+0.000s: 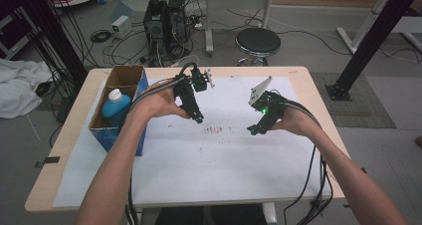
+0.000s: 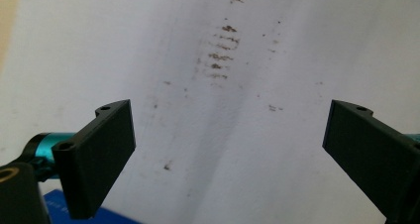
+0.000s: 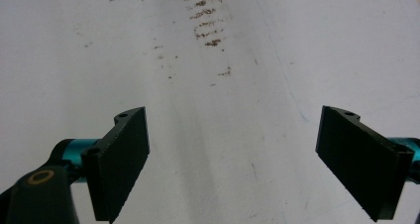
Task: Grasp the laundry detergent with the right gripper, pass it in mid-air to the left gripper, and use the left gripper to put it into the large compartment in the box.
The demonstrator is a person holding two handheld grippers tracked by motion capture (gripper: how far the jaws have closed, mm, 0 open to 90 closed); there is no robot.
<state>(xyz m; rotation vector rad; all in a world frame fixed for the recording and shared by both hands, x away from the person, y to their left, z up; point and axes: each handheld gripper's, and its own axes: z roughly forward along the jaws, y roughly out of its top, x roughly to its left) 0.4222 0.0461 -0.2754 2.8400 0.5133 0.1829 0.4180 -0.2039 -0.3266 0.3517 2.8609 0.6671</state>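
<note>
a person sits at the near edge of a light wooden desk (image 1: pixel 308 85) whose top is mostly covered by a white paper sheet (image 1: pixel 199 170). each hand holds a black two-jaw gripper above the middle of that sheet.

the left gripper (image 1: pixel 198 118) is held over the sheet, a little left of the desk's centre, its tip slanting down toward the near right. seen from its own camera, the left gripper (image 2: pixel 228 149) has its jaws released and standing wide apart, with nothing between them but bare white paper.

the right gripper (image 1: pixel 253 130) is held right of centre, its tip slanting down toward the near left, with a grey three-cornered plate on top and a small green light on its body. in its own camera the right gripper (image 3: pixel 233 159) is likewise released, jaws spread wide and nothing held.

between the two tips, near the middle of the desk, lies a patch of small brown smudges (image 1: pixel 213 130) on the paper; it shows as short rows of marks ahead of the left jaws (image 2: pixel 221 50) and ahead of the right jaws (image 3: pixel 204 23). neither gripper touches it.

along the left edge of the desk stands an open cardboard box with blue sides (image 1: pixel 130 76), and in it a blue plastic bottle with a white cap (image 1: pixel 116 106) stands upright. the left gripper is just right of the box, apart from it.
</note>
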